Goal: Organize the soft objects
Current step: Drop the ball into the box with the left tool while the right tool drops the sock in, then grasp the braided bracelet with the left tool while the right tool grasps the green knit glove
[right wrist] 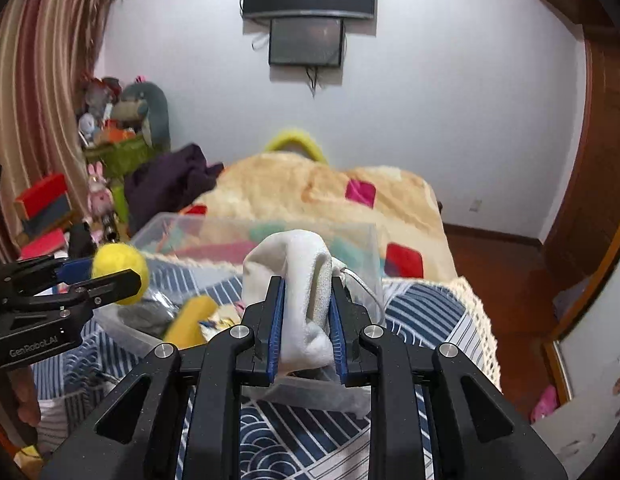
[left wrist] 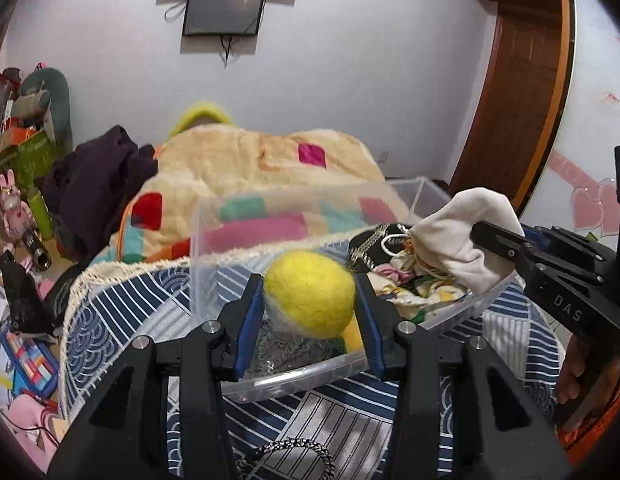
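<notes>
My left gripper (left wrist: pixel 310 292) is shut on a yellow felt ball (left wrist: pixel 310 294) and holds it over the near end of a clear plastic box (left wrist: pixel 297 376); both also show in the right wrist view, gripper (right wrist: pixel 121 276) and ball (right wrist: pixel 119 262). My right gripper (right wrist: pixel 305 300) is shut on a white sock (right wrist: pixel 297 276) above the box's right end; the sock also shows in the left wrist view (left wrist: pixel 462 236). Inside the box lie a floral cloth (left wrist: pixel 422 288), a black patterned item (left wrist: pixel 374 246) and a yellow piece (right wrist: pixel 191 318).
The box sits on a blue-and-white patterned cloth (left wrist: pixel 121 320) over a bed. A colourful fleece blanket (left wrist: pixel 249 168) and a dark purple garment (left wrist: pixel 97 184) lie behind it. A chain bracelet (left wrist: pixel 293 450) lies near me. Toys and clutter (left wrist: pixel 21 240) fill the left.
</notes>
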`<state>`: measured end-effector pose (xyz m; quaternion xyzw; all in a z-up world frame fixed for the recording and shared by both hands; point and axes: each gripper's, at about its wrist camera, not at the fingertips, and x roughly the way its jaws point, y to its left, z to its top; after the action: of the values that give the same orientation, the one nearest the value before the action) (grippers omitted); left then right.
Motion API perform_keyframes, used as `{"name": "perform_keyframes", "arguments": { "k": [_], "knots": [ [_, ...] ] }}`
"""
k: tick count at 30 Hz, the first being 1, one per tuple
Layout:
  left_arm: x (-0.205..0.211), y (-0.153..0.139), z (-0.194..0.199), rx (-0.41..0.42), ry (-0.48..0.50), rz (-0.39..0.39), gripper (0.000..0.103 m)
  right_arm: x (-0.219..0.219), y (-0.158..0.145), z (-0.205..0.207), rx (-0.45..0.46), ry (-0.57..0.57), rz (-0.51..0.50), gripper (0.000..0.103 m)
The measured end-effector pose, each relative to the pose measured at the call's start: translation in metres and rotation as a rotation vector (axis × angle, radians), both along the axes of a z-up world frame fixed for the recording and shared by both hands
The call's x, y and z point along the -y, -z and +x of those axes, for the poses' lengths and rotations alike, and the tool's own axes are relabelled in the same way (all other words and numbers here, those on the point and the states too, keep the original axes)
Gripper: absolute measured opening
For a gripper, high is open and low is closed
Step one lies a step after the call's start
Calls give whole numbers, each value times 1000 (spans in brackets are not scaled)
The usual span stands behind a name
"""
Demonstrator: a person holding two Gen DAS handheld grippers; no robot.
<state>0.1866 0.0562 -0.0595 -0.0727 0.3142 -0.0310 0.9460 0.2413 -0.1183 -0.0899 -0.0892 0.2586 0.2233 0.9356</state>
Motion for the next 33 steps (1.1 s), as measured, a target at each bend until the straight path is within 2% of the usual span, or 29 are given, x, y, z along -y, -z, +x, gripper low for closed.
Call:
{"name": "perform_keyframes", "arguments": {
  "k": [5,9,14,16,23,26,28,31,33],
  "knots": [
    [3,18,16,-46,7,13,44,1,8,5,-27,8,-12,19],
    [4,19,15,-47,5,16,44,0,12,2,-26,16,-34,20],
    [3,15,7,-37,6,2,57,8,8,0,-42,10,-19,24],
    [2,12,2,-27,9,-1,62,10,8,-3,-41,13,-23,28],
    [1,-6,-22,19,21,-9,72,20,0,-17,-22,8,9,58],
    [0,-18,-34,50,18,-4,78,21,-9,-28,19,12,17,68],
    [0,-24,-43,64,20,-4,86,22,-16,-35,40,1,23,71],
    [-3,-32,-56,72,8,-8,100,22,-25,-46,68,-12,37,83],
    [-7,-37,-64,80,-9,-18,101,22,-27,-55,74,-12,58,94]
  ]
}}
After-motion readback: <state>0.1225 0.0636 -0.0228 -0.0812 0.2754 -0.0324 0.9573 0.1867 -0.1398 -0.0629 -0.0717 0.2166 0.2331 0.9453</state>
